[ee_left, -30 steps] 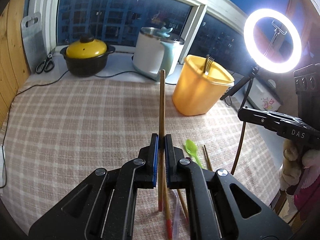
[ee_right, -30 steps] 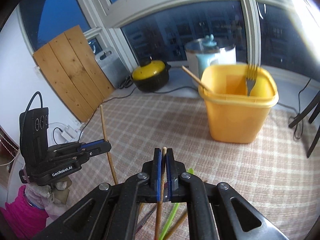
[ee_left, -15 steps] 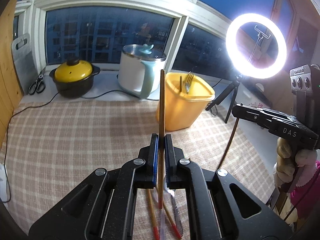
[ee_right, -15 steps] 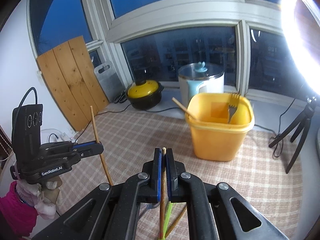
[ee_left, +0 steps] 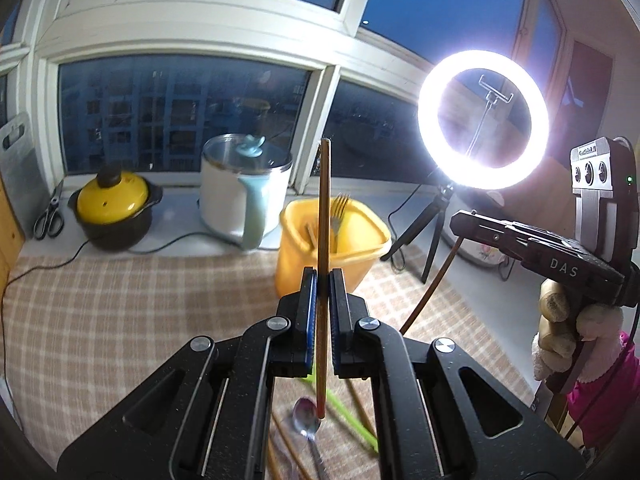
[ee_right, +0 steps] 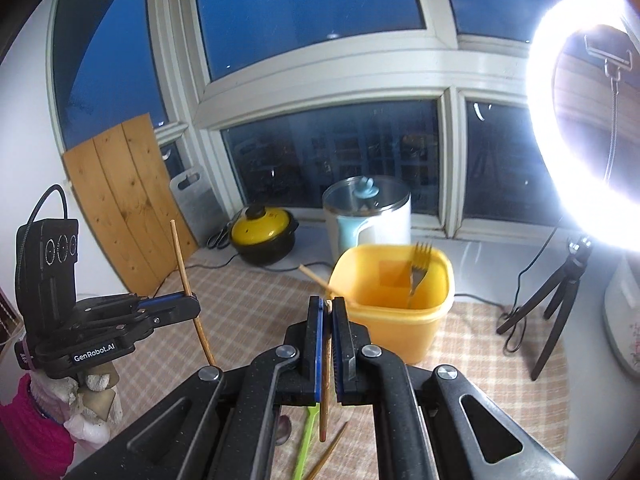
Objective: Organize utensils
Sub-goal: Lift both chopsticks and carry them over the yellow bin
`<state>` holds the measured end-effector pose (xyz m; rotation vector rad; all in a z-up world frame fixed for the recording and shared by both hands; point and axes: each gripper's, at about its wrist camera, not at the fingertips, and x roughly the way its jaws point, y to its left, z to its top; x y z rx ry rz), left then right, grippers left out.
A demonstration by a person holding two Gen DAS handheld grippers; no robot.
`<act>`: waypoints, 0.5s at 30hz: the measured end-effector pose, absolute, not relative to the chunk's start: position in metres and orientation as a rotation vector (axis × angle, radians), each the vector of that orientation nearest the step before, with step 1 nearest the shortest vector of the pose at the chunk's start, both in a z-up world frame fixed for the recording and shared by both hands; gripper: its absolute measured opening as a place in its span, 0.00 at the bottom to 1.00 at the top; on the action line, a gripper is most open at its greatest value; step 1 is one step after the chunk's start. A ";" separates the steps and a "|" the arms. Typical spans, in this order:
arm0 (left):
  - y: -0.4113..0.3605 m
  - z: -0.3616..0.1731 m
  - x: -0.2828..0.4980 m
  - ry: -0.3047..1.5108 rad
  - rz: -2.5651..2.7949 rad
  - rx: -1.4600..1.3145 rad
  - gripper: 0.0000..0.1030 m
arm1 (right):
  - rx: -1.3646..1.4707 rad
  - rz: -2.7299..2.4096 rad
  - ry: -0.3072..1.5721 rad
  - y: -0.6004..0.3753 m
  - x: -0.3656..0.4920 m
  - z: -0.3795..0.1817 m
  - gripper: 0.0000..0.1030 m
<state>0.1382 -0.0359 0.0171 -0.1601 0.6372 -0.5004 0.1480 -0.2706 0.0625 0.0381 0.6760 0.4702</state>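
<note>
Each tool, left tool (ee_left: 320,280) and right tool (ee_right: 327,308), is pinching one light, stiff, slippery chopstick (ee_left: 324,216) mid-shaft, upright just short of the yellow bin (ee_right: 394,304), so slipping or swivelling seems likely.

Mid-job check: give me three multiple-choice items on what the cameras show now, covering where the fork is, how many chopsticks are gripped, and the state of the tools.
1. The fork stands:
A. in the yellow bin
B. on the cloth
C. in the black pot

2. Chopsticks gripped right now:
A. none
B. one
C. two

3. The left tool is:
A. wide open
B. shut on a chopstick
C. shut on a spoon

Key: 1 A, tines rise above the bin rim. 2 C, the right tool also pinches its own chopstick. 3 B, the stick rises upright between its pads.
</note>
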 end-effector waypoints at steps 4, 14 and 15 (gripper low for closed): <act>-0.045 0.028 0.149 0.609 -0.517 -0.157 0.03 | 0.041 0.453 0.650 -0.278 0.154 0.074 0.01; -0.062 0.050 0.180 0.554 -0.543 -0.174 0.03 | 0.037 0.401 0.579 -0.294 0.170 0.106 0.01; -0.064 0.052 0.185 0.551 -0.544 -0.177 0.03 | 0.034 0.396 0.573 -0.295 0.172 0.109 0.01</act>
